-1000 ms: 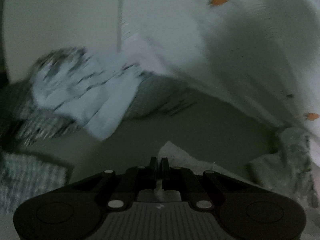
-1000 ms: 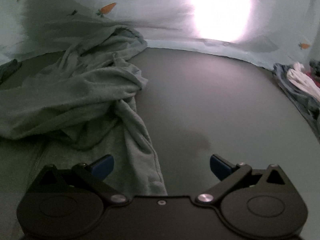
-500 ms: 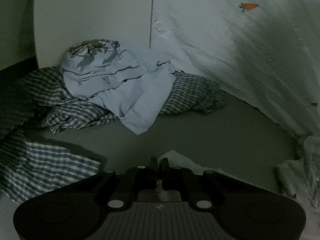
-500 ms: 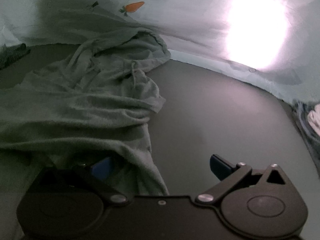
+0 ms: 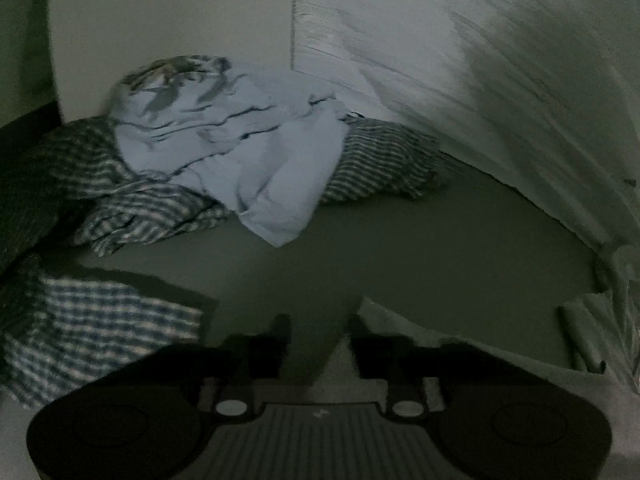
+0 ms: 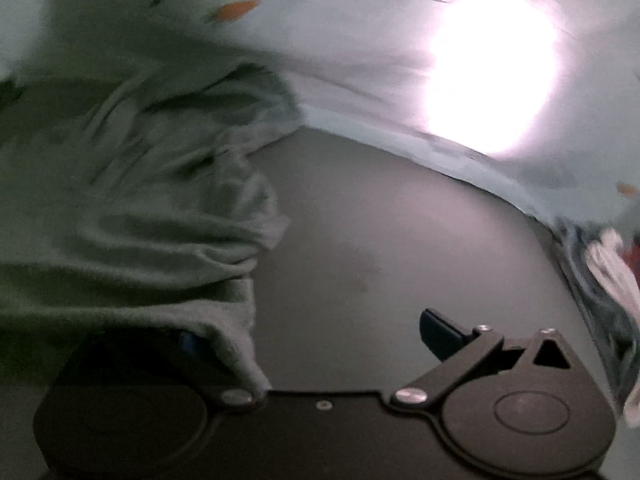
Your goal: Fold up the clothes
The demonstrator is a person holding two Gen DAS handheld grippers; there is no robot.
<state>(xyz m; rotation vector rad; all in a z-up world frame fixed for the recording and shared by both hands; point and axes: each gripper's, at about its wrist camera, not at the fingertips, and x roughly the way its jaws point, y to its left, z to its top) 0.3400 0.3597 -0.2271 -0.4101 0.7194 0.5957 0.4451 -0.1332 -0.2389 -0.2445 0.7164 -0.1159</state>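
Green garment (image 6: 132, 216) — draped over right claw's (image 6: 308, 332) left finger.

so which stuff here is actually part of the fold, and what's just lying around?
In play:
- green garment
- left hand-held gripper, jaws opening off its corner
- right hand-held gripper, open at its edge

Lying about:
- light blue garment
- checked cloths
- carrot-print sheet

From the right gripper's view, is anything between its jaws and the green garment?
Nothing visible stands between them. The green garment already drapes over the left finger of the right gripper, whose jaws stand wide open; the right finger is bare over the dark table. The pile of clothes at the right edge lies clear of them.
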